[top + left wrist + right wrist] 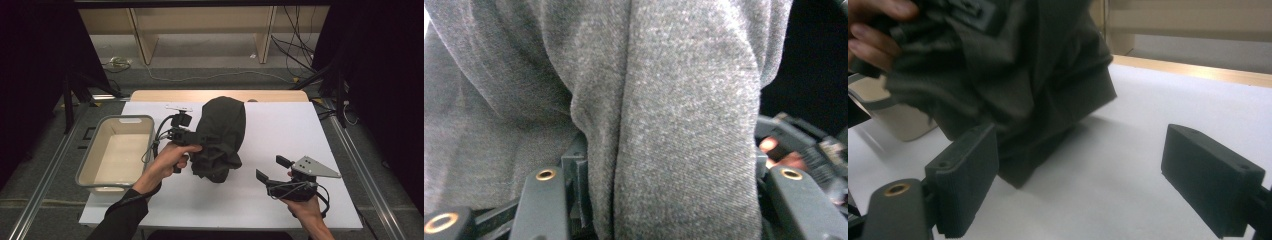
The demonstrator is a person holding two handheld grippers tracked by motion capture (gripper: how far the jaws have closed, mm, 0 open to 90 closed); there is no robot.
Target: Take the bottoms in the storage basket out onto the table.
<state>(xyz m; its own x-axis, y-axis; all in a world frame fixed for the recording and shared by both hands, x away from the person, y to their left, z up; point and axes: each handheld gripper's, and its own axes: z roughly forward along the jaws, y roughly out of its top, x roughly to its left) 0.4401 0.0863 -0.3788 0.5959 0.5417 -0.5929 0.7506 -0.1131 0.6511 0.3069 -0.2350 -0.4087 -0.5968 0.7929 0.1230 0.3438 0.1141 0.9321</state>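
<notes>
High view. Dark cloth [220, 137] held bunched at table centre, hanging from left gripper [192, 135], lower folds resting on white table [280, 130]. Left hand [170, 157] wrapped round the gripper handle, forearm entering from bottom left, wrist angled toward the cloth. Grey bin [95, 150] just left of that hand, inside pale and bare. Judged step: cloth lifted and being carried, probably toward the bin. Next move calls for a swing leftward over the rim with the grip kept firm, loose folds clear of the near wall. Right gripper [270, 170] parked low at table right, well apart from the cloth, right hand [305, 207] beneath it, wrist level.

Left gripper view. Thick fold of cloth [684, 125] standing between the two black jaws, fabric pressed against both, so gripping the cloth. Jaws roughly half closed around the wad.

Right gripper view. Jaws wide apart, nothing between them, bare table [1148, 120] beyond. Cloth [1038, 75] hanging ahead and left, lowest corner touching the table. Left hand fingers [873, 47] visible at upper left beside the fabric. Bin [908, 122] partly seen behind the cloth.
</notes>
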